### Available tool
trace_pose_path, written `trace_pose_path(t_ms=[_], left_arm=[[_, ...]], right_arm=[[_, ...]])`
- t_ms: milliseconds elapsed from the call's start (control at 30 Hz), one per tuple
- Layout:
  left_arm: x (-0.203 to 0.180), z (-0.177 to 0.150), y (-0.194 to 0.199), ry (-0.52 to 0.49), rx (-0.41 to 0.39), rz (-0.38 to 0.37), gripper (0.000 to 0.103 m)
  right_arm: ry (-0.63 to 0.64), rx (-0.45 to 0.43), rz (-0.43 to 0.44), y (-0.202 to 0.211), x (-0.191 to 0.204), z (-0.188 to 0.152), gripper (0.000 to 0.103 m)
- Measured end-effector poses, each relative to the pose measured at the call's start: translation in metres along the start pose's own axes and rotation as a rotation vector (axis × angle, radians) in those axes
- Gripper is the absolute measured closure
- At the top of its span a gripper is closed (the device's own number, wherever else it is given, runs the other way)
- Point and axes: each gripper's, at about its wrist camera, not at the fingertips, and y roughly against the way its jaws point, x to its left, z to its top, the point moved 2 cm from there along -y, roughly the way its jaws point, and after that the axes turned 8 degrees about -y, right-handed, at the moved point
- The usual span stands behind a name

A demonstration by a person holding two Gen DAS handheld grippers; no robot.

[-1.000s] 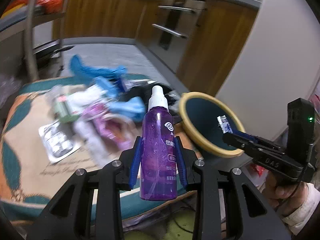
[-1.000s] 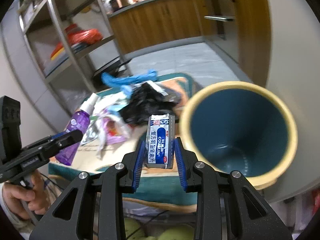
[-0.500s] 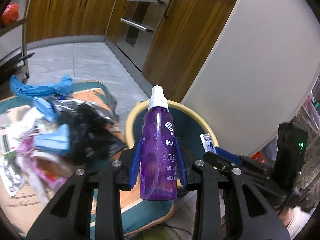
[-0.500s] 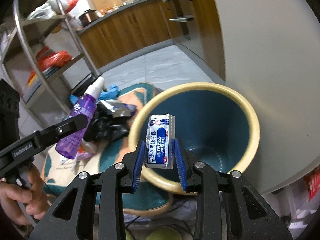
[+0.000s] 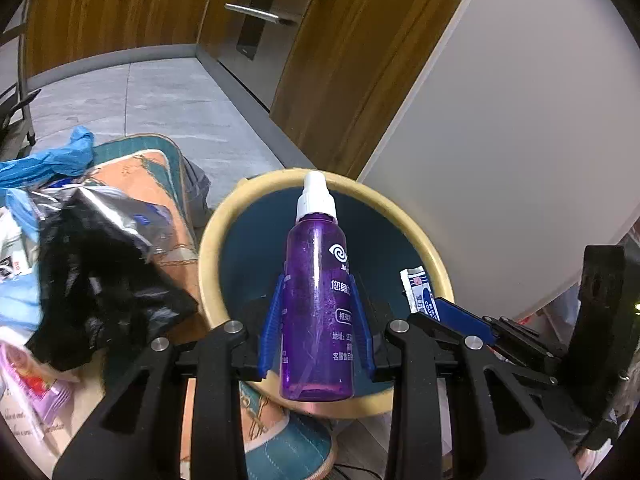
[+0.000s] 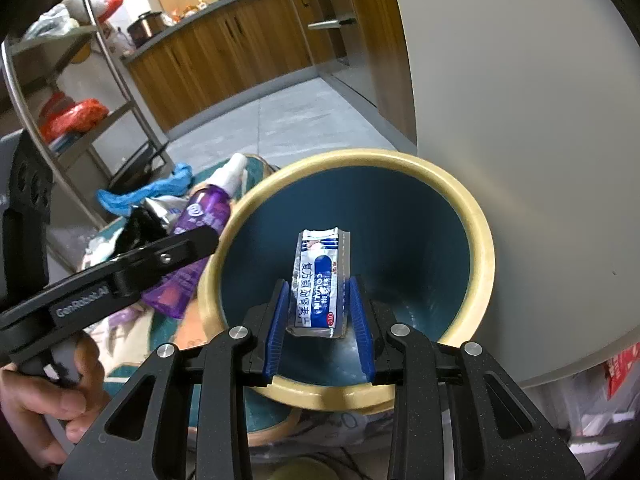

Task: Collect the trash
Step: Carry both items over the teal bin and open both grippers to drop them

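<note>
**Both claws loaded over the bin**

While the blue bin (image 6: pixel 404 236) stands right of the trash pile (image 5: pixel 96 280), the left gripper (image 5: pixel 318 320) clamps the purple bottle (image 5: pixel 318 304) above it; the right gripper (image 6: pixel 319 320) pinches a foil packet (image 6: pixel 320 284) over its mouth.

We see wooden kitchen cabinets (image 6: pixel 224 52) beyond a grey tiled floor (image 5: pixel 168 96), a metal shelf rack (image 6: pixel 100 80), and a pale wall panel (image 5: pixel 500 120).

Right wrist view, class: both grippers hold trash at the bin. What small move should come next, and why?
Probably open the right gripper. Its silver and blue foil medicine sachet already hangs over the empty blue inside of the round bin with the cream rim, so it should drop in. The left gripper's purple plastic spray bottle looks set to follow.
</note>
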Motion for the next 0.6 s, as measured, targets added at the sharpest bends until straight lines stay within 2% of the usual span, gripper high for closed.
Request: trace_pose_path(t_ms=[367, 433, 567, 600], left_arm=[[0.006, -0.012, -0.036, -0.003, 0.096, 0.019, 0.072], [0.008, -0.015, -0.039, 0.001, 0.113, 0.016, 0.072], [0.011, -0.020, -0.042, 0.019, 0.136, 0.002, 0.070], [0.011, -0.019, -0.041, 0.021, 0.131, 0.001, 0.067]], right_arm=[[0.008, 0.092, -0.036, -0.026, -0.003, -0.008, 0.069], [0.014, 0.096, -0.038, -0.027, -0.001, -0.008, 0.063], [0.004, 0.093, -0.048, -0.026, -0.002, -0.009, 0.060], [0.001, 0.087, -0.050, -0.024, -0.003, -0.008, 0.060]])
